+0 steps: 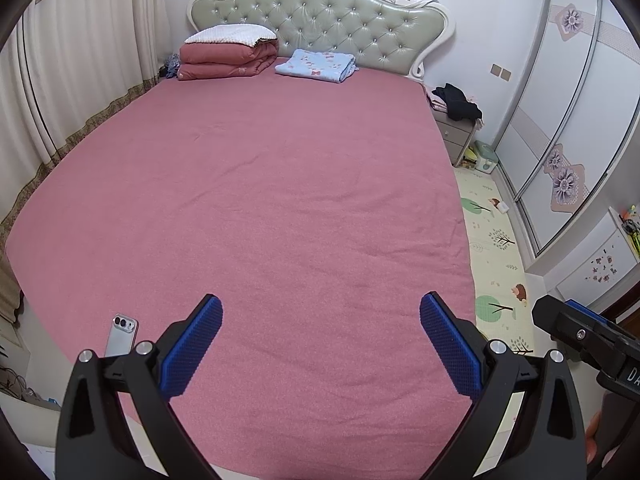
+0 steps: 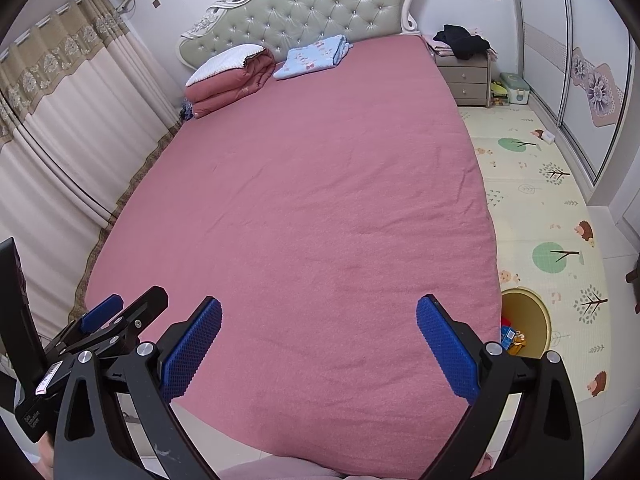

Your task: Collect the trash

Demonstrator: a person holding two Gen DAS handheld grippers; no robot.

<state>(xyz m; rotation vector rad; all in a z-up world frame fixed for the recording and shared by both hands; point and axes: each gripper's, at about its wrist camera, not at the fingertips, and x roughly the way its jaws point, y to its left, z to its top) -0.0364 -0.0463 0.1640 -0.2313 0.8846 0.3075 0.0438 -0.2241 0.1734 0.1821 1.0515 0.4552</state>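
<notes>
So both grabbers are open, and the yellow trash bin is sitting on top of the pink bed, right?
Not quite. The yellow trash bin stands on the floor mat beside the pink bed, not on it; the right wrist view shows this. The rest holds: the left gripper and right gripper are both open.

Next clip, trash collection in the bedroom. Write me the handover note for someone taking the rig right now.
Left gripper: open, empty, over the foot of the pink bed.
Right gripper: open, empty, beside it.
Yellow bin stands on the play mat at the bed's right corner, with a few colourful items inside.
A phone lies on the bed's left corner; not trash.
No loose trash shows on the bed. Whether any remains elsewhere cannot be told.
</notes>
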